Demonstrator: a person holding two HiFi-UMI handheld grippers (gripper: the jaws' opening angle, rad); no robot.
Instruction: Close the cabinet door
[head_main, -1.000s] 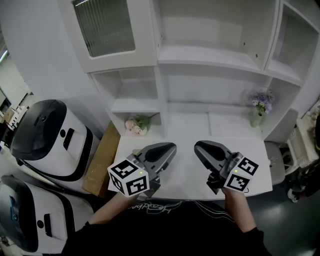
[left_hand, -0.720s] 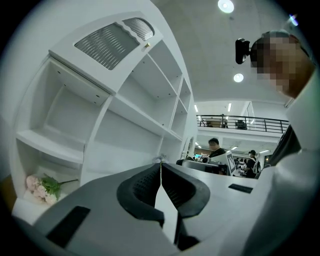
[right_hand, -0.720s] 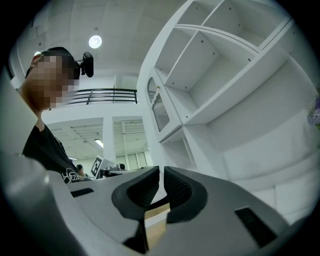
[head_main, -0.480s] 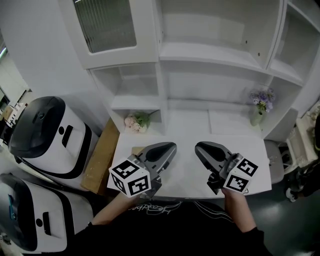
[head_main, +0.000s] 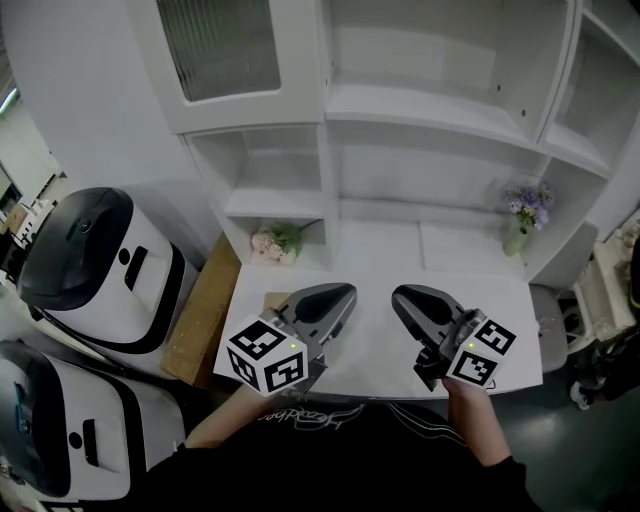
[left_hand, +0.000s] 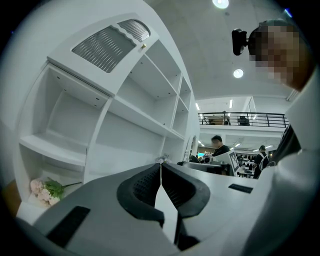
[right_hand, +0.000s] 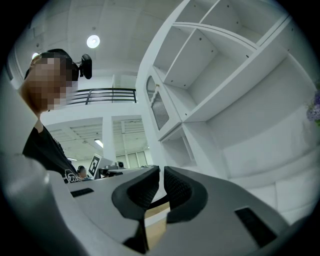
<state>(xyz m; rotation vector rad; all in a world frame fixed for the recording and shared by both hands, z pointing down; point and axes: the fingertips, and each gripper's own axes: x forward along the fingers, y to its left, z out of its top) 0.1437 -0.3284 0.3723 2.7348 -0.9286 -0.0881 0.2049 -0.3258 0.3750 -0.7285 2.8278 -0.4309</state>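
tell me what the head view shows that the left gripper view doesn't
Only the head view: two white-and-black machines on the floor. Only the left gripper view: people at desks, a railing and ceiling lights. Both: the white cabinet, its ribbed-glass door, the pink flowers and the left gripper, jaws together.

No word, number or brand can be read anywhere. In the head view the lower-left cube (head_main: 265, 362) and the lower-right cube (head_main: 480, 352) carry only black-and-white square marker patterns, no letters. A pale line of script on the dark shirt (head_main: 300, 412), along the bottom edge of that view, is too small to read. A board (right_hand: 94, 162) at the lower left of the right gripper view bears another square marker pattern, without text
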